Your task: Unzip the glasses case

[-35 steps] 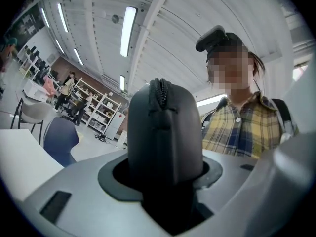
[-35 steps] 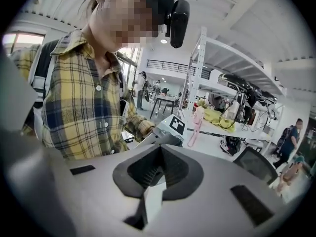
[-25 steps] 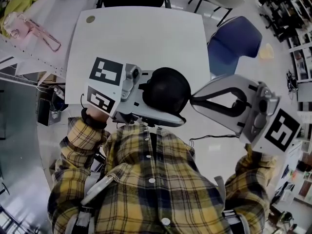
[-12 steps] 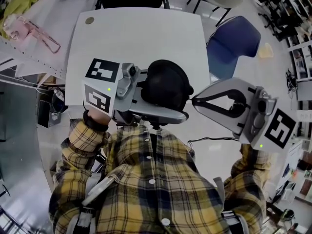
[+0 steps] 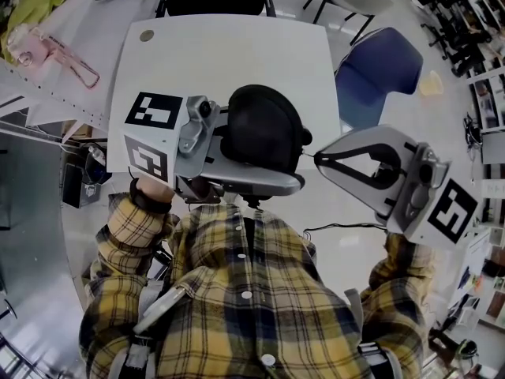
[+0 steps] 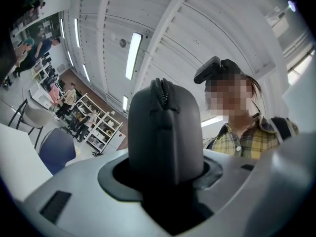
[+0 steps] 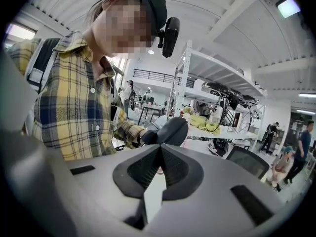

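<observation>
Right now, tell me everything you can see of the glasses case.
The glasses case is a black, matte, rounded oval shell that looks semi-rigid. A zipper runs along its seam and looks closed where visible. The left tool clamps it from both sides, holding it above the white table, before the person's chest. The right tool has its shut tips at the case's right end; whether they pinch the zipper pull is unclear.

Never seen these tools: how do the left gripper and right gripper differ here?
The left gripper is clamped on the black glasses case, jaws held apart by it; the right gripper has jaws that meet, tips at the case's end. The left gripper reaches in from the left, the right gripper from the right. Both are grey and two-jawed.
</observation>
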